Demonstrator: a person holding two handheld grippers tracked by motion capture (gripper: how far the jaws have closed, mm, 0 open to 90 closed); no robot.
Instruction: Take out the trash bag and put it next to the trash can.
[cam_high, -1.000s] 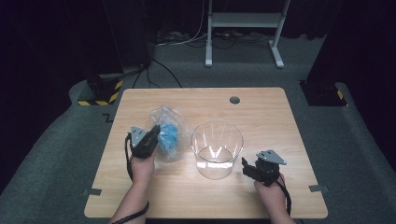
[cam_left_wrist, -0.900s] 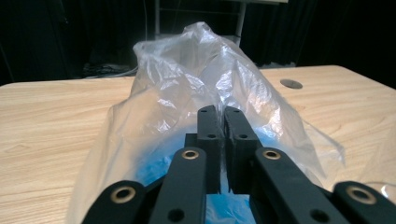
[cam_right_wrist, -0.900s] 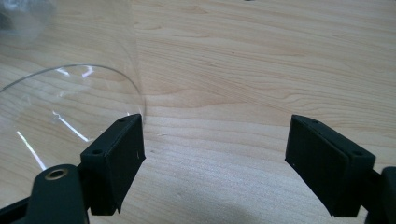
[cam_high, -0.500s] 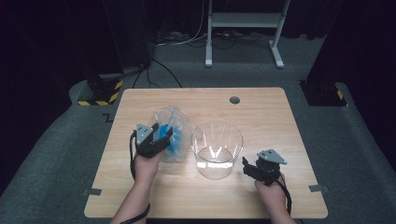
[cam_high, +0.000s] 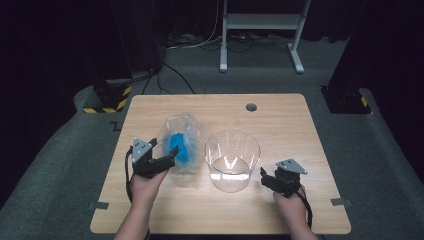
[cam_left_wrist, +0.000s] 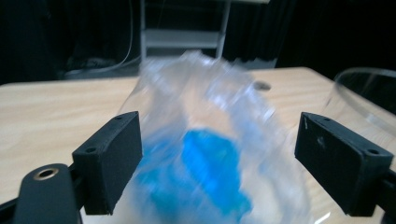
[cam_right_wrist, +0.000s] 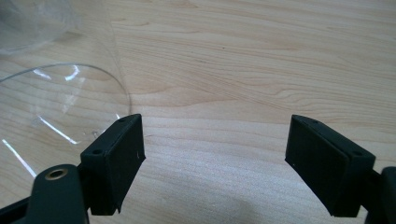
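My left gripper (cam_high: 172, 154) has just been opening, and its jaws stand wide apart with the clear plastic bag (cam_high: 181, 142) between them but not pinched; the pads sit clear of the film on both sides in the left gripper view. The bag, with a blue object (cam_high: 178, 146) inside, lies on the table (cam_high: 280, 120) at the left, just beside the clear glass container (cam_high: 232, 159). My right gripper (cam_high: 264, 178) rests on the near right of the table, jaws apart and holding nothing, close to the container's base.

The risks I see: the bag is soft and slippery, so a fresh grip may catch only loose film and let the blue object sag or drop out. The left gripper view is blurred, so I can't say whether the bag's mouth is open. Swinging either gripper inward could also knock the container, which looks light and easily tipped.
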